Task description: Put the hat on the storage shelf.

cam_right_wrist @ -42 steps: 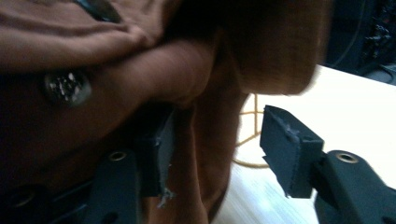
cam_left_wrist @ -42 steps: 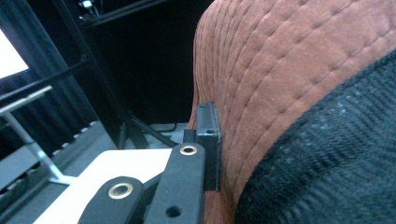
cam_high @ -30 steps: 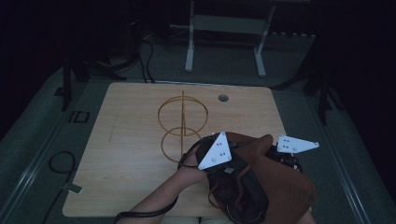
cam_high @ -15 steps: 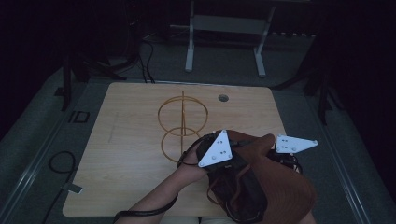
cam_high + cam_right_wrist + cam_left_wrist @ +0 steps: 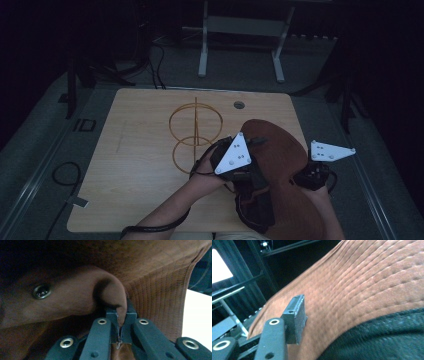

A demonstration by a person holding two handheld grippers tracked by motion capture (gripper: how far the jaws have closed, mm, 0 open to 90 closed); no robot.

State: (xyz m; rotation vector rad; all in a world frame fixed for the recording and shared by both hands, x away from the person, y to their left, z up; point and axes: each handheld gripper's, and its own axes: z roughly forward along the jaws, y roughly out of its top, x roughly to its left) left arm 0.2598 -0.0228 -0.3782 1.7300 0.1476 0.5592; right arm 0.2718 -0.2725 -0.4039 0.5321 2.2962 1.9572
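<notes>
Hat (image 5: 280,165) held up over the table's (image 5: 150,150) near right edge, beside the wire stand (image 5: 195,132). Right gripper (image 5: 121,322) clamped tight on a fold of brim; left gripper (image 5: 297,320) just opened about halfway, one pad beside the ribbed cloth, nothing pinched. Risk: single pinch on floppy fabric, so possible sag, twist or slip; possible snag on the stand if swung left.

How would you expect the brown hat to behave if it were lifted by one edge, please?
The brown hat would probably flop: its fabric folds where the right tool pinches it. Stitched rows on the brim suggest some stiffness. It looks light, unlikely to slip.
</notes>
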